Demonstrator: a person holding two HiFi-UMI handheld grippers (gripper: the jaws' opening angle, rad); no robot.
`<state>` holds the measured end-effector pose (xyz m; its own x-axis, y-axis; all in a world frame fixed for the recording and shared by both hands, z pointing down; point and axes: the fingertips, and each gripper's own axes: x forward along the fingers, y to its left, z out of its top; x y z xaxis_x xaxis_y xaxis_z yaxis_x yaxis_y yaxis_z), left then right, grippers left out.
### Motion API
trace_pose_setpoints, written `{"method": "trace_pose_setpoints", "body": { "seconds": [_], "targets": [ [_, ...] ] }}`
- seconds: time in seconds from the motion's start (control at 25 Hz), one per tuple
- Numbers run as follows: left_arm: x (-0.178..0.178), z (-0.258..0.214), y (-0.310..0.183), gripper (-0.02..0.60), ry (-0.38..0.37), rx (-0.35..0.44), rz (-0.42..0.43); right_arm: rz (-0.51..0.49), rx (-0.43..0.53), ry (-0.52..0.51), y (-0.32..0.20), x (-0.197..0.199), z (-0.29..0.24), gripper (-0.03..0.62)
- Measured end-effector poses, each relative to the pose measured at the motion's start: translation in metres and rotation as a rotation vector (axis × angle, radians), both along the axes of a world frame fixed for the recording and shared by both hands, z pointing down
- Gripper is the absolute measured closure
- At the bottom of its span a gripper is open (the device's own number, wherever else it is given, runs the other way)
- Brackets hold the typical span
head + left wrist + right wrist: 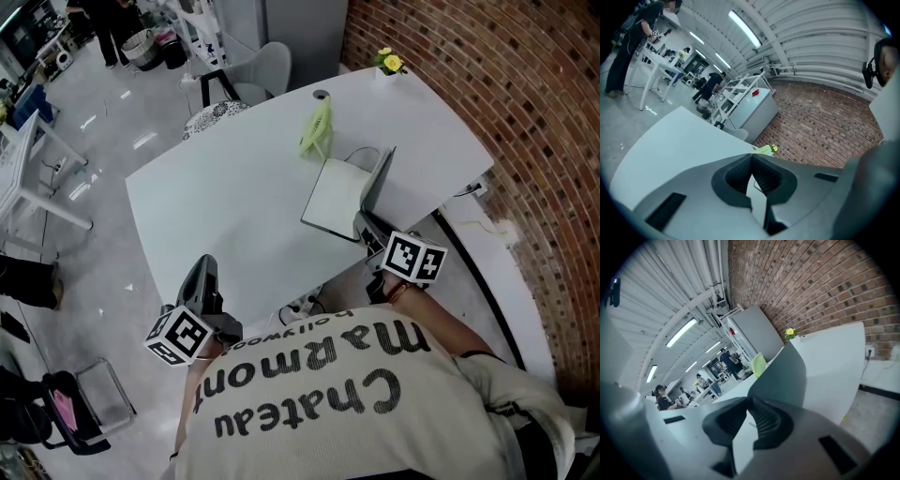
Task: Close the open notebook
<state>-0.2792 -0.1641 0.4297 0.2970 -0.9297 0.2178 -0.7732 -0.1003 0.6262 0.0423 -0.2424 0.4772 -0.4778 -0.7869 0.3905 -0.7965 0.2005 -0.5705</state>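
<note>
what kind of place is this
Likely an open lab or workshop: a white table beside a brick wall, with more benches and people working in the background.

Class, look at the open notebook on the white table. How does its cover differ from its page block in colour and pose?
The cover is dark grey, while the page block is white. The cover stands steeply raised, while the page block lies flat on the table. Both are rectangular, and they are joined along one edge.

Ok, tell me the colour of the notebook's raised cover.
Dark grey cover, clearest in the right gripper view.
</note>
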Motion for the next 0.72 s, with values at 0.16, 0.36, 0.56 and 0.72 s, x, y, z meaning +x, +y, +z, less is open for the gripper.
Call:
{"method": "trace_pose_setpoints", "body": {
  "seconds": [0.16,0.36,0.56,0.72],
  "targets": [
    [-0.002,0.0,0.0,0.58,0.0,-0.001,-0.005,-0.005,0.002,0.008,-0.001,-0.002,0.001,0.554],
    [-0.004,0.002,0.004,0.58,0.002,-0.002,-0.011,-0.018,0.005,0.019,-0.001,-0.005,0.002,0.554],
    [-0.009,0.003,0.007,0.58,0.004,-0.005,-0.031,-0.041,0.004,-0.004,-0.003,-0.013,0.002,0.554],
    [-0.011,0.002,0.009,0.58,0.0,-0.004,-0.044,-0.058,0.001,-0.007,-0.006,-0.017,0.004,0.554]
  ]
}}
